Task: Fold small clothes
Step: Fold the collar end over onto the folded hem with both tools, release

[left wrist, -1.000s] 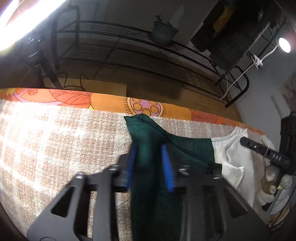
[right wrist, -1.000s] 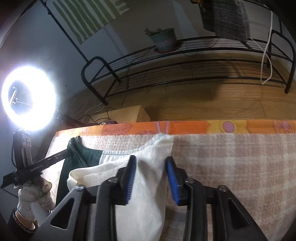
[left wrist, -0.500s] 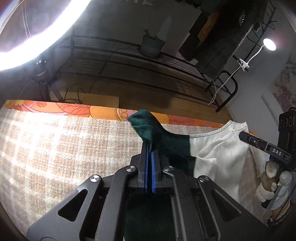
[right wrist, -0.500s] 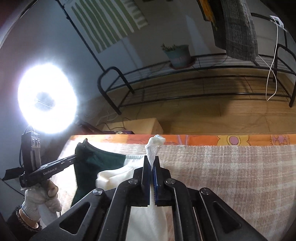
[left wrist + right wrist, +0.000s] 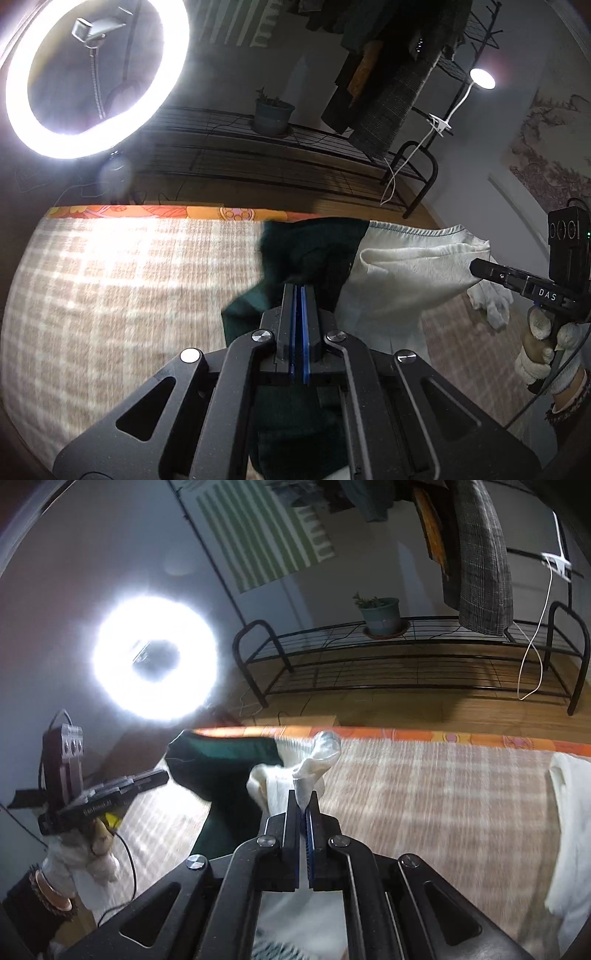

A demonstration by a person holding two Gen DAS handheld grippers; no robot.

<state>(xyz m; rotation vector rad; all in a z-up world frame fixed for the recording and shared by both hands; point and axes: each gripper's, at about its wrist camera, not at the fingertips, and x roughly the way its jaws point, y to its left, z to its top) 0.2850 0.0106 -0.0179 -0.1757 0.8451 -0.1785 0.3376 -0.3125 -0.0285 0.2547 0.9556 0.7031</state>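
Note:
A small garment, dark green [image 5: 314, 251] on one half and cream [image 5: 399, 273] on the other, hangs lifted above the checked cloth [image 5: 129, 295]. My left gripper [image 5: 298, 291] is shut on the green corner. My right gripper [image 5: 303, 801] is shut on the cream corner [image 5: 317, 760], which sticks up past the fingertips. The green half [image 5: 221, 760] stretches left in the right wrist view toward the left gripper [image 5: 147, 777]. The right gripper [image 5: 480, 267] shows at the right of the left wrist view.
The checked cloth [image 5: 443, 794] has an orange patterned border [image 5: 424, 734] at its far edge. Another cream garment [image 5: 569, 830] lies at the right. Beyond stand a black wire rack [image 5: 406, 657] with a potted plant [image 5: 380, 614], a ring light [image 5: 92, 74] and hanging clothes [image 5: 480, 554].
Both grippers closed on the garment's corners, then lifted it off the cloth and pulled back toward me; the garment now hangs stretched between them.

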